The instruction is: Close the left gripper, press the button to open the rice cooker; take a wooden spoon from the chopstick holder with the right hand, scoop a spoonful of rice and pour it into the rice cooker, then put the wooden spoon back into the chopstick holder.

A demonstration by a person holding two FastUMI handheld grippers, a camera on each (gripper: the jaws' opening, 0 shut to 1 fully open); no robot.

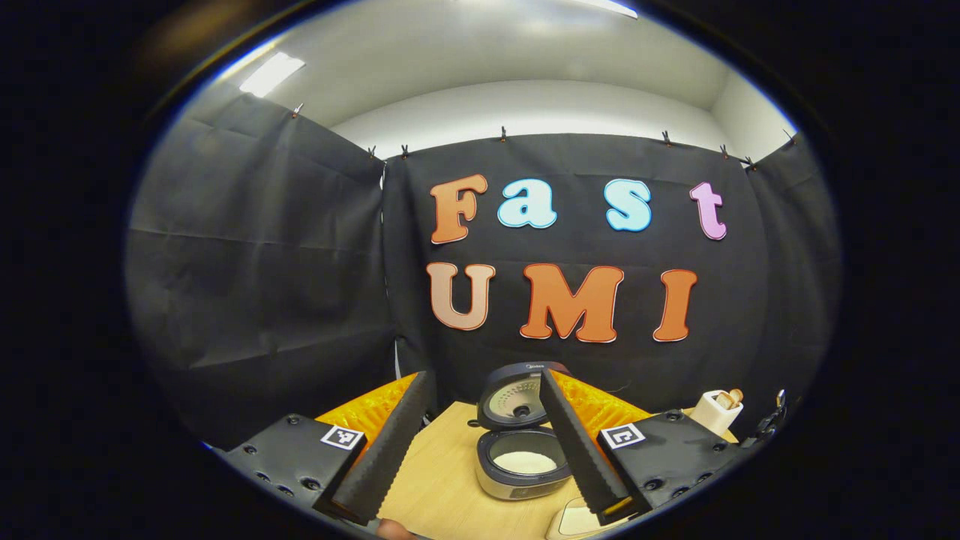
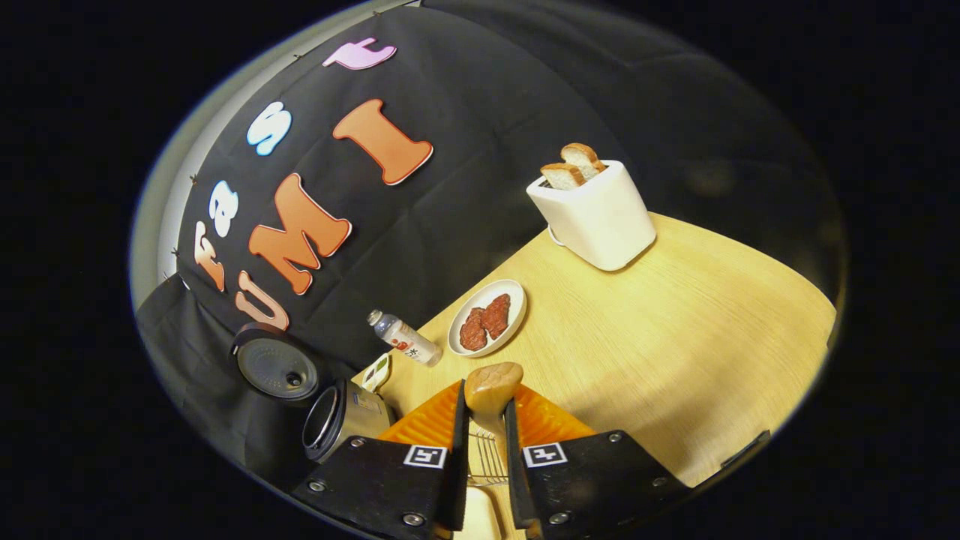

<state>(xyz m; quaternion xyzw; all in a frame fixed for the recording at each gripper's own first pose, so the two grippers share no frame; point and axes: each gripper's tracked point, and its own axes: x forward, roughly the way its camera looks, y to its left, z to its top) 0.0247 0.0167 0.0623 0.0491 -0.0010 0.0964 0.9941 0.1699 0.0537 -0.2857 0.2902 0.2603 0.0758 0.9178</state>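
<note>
wooden spoon (image 2: 491,384) clamped in right hand-held gripper (image 2: 484,420)

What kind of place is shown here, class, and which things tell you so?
Probably a mock kitchen set up in a cloth-walled booth: an open rice cooker, a toaster with bread slices, and a plate of meat on a wooden table.

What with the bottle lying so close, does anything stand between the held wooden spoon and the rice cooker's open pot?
Nothing visible does. The right gripper grips the wooden spoon beside the rice cooker, whose lid is swung back off the pot. The bottle lies farther back, off that line.
</note>
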